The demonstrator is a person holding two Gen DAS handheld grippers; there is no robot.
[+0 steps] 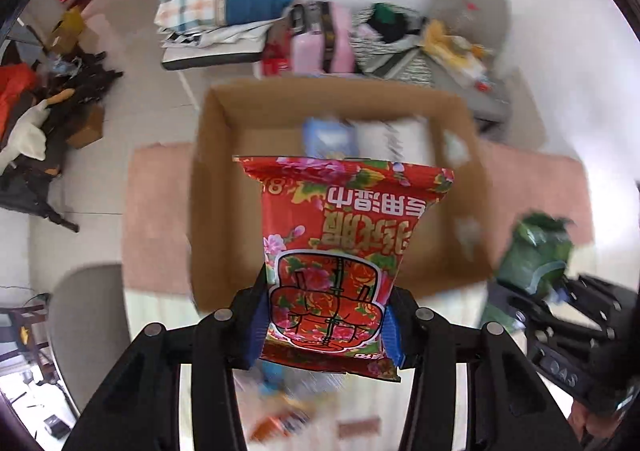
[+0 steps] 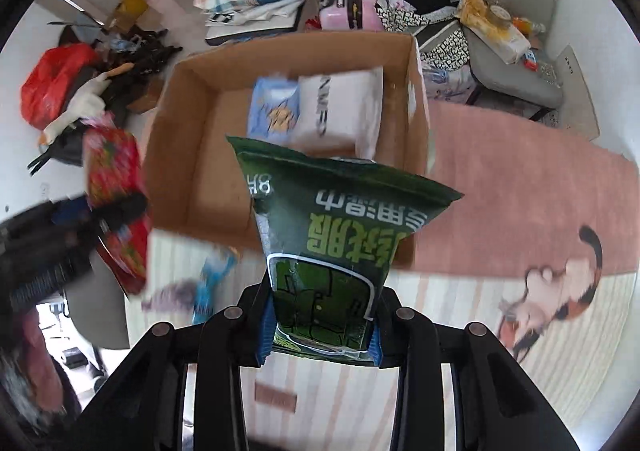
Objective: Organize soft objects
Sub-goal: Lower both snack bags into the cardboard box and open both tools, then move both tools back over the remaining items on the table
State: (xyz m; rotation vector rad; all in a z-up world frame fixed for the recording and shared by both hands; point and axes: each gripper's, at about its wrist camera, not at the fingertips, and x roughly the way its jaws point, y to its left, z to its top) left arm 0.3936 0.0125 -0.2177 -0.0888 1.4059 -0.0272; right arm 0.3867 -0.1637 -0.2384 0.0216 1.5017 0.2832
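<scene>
Two packs are held at once, one in each gripper; the left gripper (image 1: 326,325) is clamped on the near end of a red pack (image 1: 340,251), its blue pads (image 1: 256,335) pressed in from both sides, so that the soft body stands out ahead of the jaws and can be dropped far end first. The right gripper (image 2: 320,331) is likewise closed on the near end of a green pack (image 2: 332,243), gripped low, presumably to leave most of the pack free. Both packs are raised over the near wall of an open box (image 2: 192,155), which suggests that they are meant to go inside. Within the box, at the far right, a blue pack (image 2: 274,113) and a white pack (image 2: 340,111) lie side by side, touching; the left half of the floor is bare, probably room for the two held. The box rests partly on a pink mat (image 2: 520,211); a striped sheet (image 2: 420,291) lies nearer, with small blurred items at its left.
</scene>
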